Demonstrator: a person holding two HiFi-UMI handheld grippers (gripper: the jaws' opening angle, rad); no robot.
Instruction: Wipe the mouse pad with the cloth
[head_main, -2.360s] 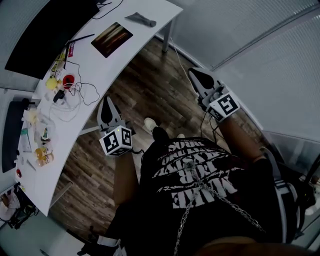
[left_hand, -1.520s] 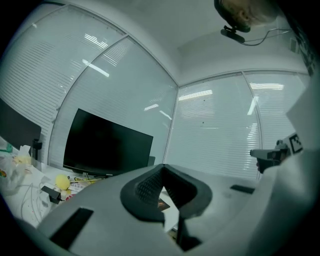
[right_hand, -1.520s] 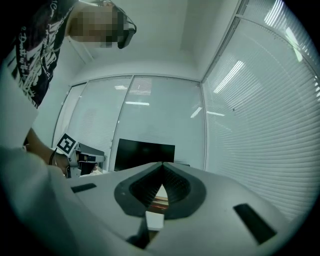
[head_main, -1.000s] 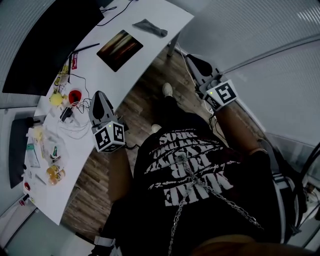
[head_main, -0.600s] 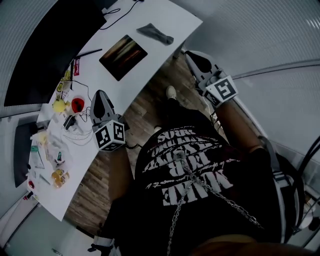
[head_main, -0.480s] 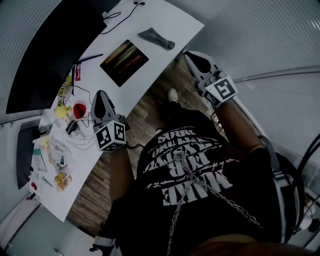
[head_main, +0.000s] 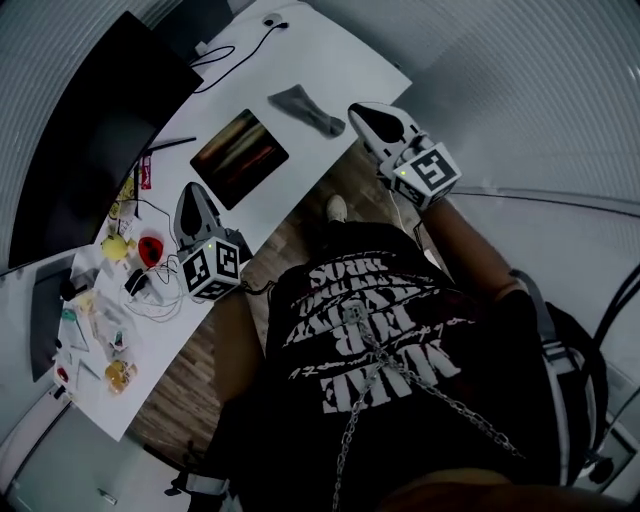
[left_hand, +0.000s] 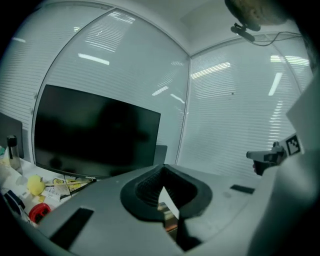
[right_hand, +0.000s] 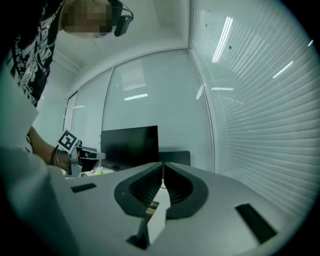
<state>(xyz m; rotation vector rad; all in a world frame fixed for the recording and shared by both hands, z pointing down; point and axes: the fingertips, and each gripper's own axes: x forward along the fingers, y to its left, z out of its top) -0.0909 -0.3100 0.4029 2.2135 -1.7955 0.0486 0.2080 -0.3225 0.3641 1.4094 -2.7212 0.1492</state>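
1. The mouse pad (head_main: 240, 158) is a thin flat rectangle, dark with streaky orange-brown print. It lies flat on a smooth white desk (head_main: 330, 55), close to the front edge.
2. The cloth (head_main: 307, 110) is a small grey rag, soft and scrunched into a longish strip. It sits just right of the mouse pad, not touching it.
3. Both tongs are hard grey plastic with wedge-shaped jaws, ribbed inner pads and a marker cube at the back.
4. The left gripper (head_main: 190, 193) is held roughly level, with its nose out over the desk edge, near the mouse pad's lower left corner. Its jaws are pressed together with nothing between them.
5. The right gripper (head_main: 358, 108) is also about level, on the far side of the cloth from the mouse pad, with its tips near the cloth's end. I can't say if it touches. Its jaws are closed tight and empty too.
6. A big dark monitor (head_main: 90, 130) stands to the upper left of the mouse pad, and thin black cables (head_main: 235, 50) loop above it.
7. Down-left of the mouse pad there's clutter: a red round thing (head_main: 150, 246), a yellow blob (head_main: 116, 243) and tangled white wires.
8. Wood-plank floor (head_main: 290, 235) shows below the mouse pad, and slatted blinds run all round.
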